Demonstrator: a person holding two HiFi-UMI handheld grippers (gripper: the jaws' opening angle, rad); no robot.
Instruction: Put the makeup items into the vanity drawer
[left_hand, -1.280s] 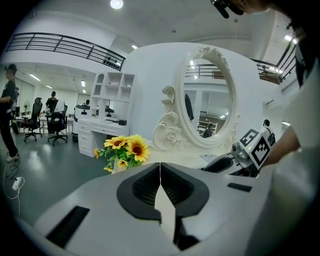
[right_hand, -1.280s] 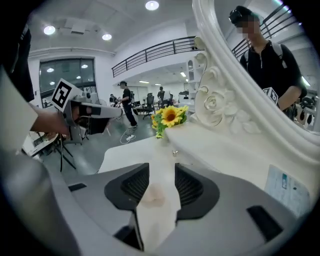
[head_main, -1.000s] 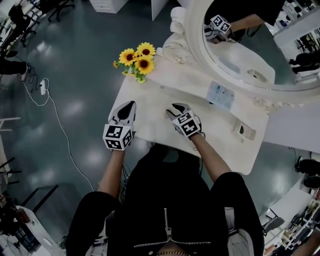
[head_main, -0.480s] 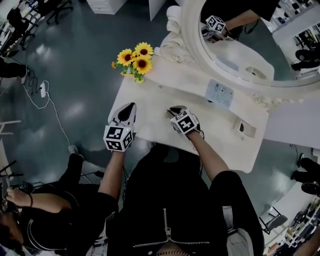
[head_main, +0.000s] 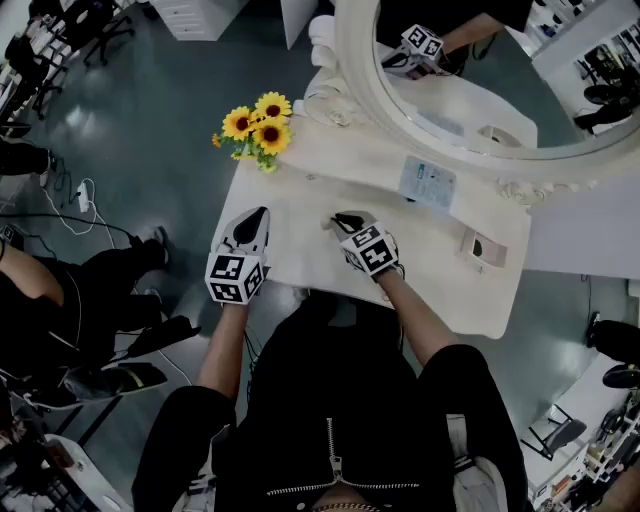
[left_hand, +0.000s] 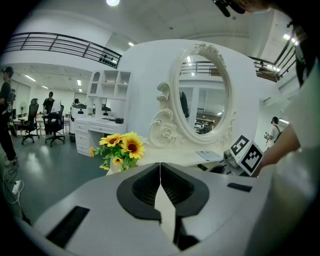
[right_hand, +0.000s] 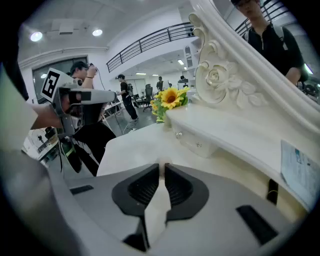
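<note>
A small drawer below the mirror is seen shut. A blue packet and a beige case are left on the vanity top, right of centre. Sunflowers are placed at its upper-left corner. The left gripper is clenched empty by the left edge. The right gripper has just been closing and is nearly clenched, but a grip cannot be made out. Bare top is left between them.

a glossy dark grey floor spreads around, catching pale reflections. white walls rise to a black-railed upper gallery. round ceiling lamps glow; white open shelving and black office chairs stand beyond.
</note>
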